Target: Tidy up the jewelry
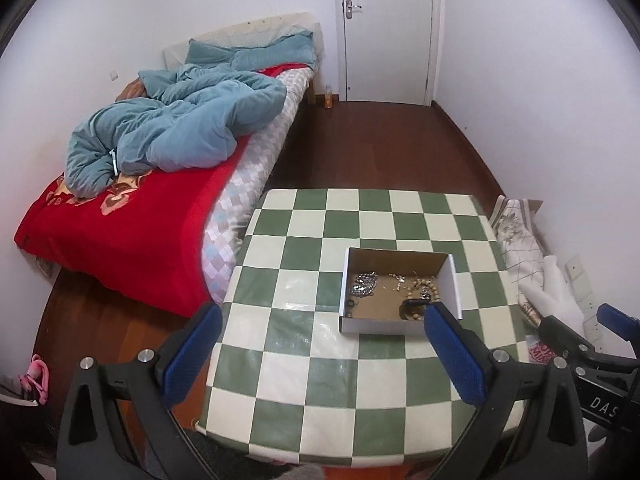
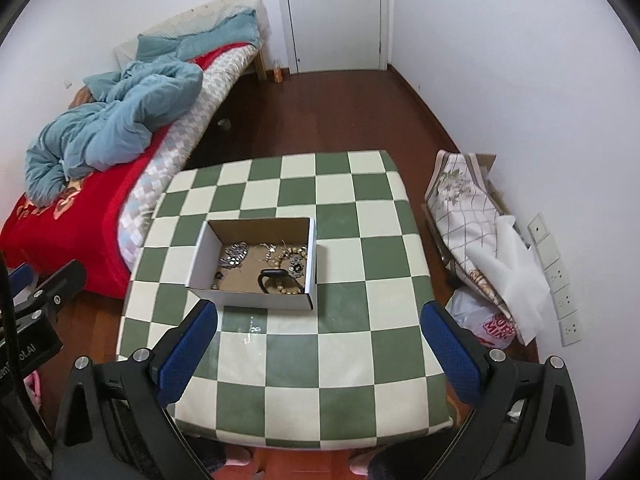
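Note:
A small open cardboard box [image 1: 454, 284] [image 2: 312, 256] sits on the green-and-white checkered table [image 1: 320, 380] [image 2: 340, 360]. Inside lie a silver chain cluster [image 1: 363, 283] [image 2: 234, 255], wooden bead bracelets [image 1: 424, 285] [image 2: 286, 289], a black ring-shaped piece [image 2: 272, 274] and other small jewelry. My left gripper [image 1: 320, 344] is open and empty, held above the table's near side, short of the box. My right gripper [image 2: 320, 340] is open and empty, also on the near side of the box. Each gripper shows at the edge of the other's view.
A bed [image 1: 132, 224] [image 2: 60, 216] with a red blanket and blue duvet stands left of the table. Folded fabric and a plastic bag [image 2: 480, 240] lie on the floor to the right by the wall. A white door [image 1: 386, 28] is at the back.

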`<state>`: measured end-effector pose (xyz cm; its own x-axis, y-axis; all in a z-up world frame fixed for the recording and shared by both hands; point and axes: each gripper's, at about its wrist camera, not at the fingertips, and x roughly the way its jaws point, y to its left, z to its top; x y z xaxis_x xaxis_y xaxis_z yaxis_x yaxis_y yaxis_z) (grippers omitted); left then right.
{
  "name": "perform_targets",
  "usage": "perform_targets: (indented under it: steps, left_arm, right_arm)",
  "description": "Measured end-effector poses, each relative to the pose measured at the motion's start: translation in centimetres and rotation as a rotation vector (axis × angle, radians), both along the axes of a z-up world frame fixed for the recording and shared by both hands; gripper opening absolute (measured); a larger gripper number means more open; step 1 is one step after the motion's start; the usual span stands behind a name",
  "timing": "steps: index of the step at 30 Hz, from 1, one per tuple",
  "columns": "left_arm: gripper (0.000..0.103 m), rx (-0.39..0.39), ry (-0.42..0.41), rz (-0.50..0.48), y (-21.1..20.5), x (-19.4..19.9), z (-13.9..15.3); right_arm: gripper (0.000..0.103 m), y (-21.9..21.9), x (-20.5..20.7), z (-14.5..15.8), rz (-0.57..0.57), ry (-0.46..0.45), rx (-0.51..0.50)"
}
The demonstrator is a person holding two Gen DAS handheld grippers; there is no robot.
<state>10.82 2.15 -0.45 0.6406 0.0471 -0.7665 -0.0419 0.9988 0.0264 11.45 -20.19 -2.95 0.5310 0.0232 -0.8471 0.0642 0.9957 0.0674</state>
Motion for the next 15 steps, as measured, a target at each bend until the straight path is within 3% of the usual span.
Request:
perform_targets:
  steps: [6, 15]
  left_arm:
    - [0.103, -0.03, 0.001, -0.004, 0.0, -2.0, 2.7]
    - [0.103, -0.045, 0.008, -0.013, -0.2, -1.6, 4.9]
  right_arm:
    - [0.103, 0.3, -2.4, 4.0, 0.021, -0.032, -0.012]
    - [0.103, -0.1, -2.5, 8.5, 0.014, -0.049, -0.024]
